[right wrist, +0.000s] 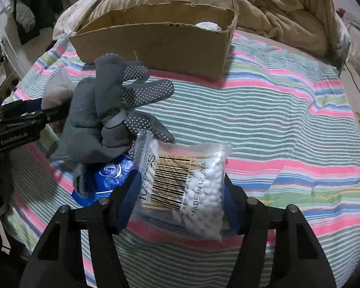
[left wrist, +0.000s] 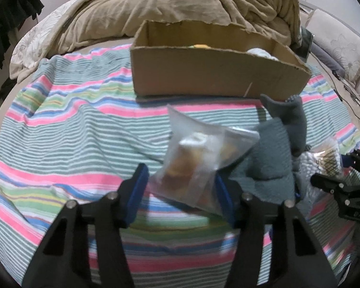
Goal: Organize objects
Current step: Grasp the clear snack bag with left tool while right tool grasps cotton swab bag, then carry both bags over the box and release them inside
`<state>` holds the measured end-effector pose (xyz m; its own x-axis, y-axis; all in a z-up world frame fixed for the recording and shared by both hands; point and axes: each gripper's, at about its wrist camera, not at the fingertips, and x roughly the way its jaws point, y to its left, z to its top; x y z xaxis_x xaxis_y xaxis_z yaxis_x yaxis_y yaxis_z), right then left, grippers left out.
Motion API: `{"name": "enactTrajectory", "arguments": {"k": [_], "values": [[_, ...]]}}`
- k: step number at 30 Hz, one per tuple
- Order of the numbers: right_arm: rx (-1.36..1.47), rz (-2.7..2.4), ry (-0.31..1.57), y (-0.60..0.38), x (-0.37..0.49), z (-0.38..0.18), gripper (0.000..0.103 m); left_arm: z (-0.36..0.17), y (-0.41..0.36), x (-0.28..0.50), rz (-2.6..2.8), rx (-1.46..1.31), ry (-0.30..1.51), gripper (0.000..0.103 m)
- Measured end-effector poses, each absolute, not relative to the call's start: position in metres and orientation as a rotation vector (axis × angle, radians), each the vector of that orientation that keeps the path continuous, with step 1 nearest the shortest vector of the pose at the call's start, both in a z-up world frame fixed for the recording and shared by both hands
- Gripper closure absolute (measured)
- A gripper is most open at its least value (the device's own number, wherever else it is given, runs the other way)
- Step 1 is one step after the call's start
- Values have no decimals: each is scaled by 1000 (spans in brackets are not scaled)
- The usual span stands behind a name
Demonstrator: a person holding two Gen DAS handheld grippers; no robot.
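Observation:
My left gripper [left wrist: 180, 187] is shut on a clear plastic bag of small brownish items [left wrist: 199, 158], held above the striped blanket. My right gripper [right wrist: 182, 192] is shut on a clear bag of cotton swabs [right wrist: 187, 182] with a barcode label. Grey dotted gloves [right wrist: 112, 110] lie between the two grippers, also in the left wrist view [left wrist: 276, 148]. A blue Vinda tissue pack [right wrist: 108, 175] lies under the gloves. An open cardboard box [left wrist: 213, 72] stands ahead on the bed, also in the right wrist view [right wrist: 156, 40], with white and yellow things inside.
The striped blanket [left wrist: 72, 124] covers the bed. A rumpled tan duvet [left wrist: 180, 2] lies behind the box. Dark clothes [left wrist: 9, 12] hang at the far left. The left gripper shows in the right wrist view [right wrist: 24, 117] at the left edge.

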<state>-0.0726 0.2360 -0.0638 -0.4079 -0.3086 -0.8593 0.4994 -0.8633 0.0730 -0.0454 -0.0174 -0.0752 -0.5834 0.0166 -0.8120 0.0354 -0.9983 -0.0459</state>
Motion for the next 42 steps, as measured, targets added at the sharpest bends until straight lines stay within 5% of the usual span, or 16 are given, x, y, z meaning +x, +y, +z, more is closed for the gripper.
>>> {"name": "enactTrajectory", "arguments": {"k": [42], "values": [[1022,-2373,212,219,-115,45,43,12,-19,-72,-2905,1157,89,54]]}}
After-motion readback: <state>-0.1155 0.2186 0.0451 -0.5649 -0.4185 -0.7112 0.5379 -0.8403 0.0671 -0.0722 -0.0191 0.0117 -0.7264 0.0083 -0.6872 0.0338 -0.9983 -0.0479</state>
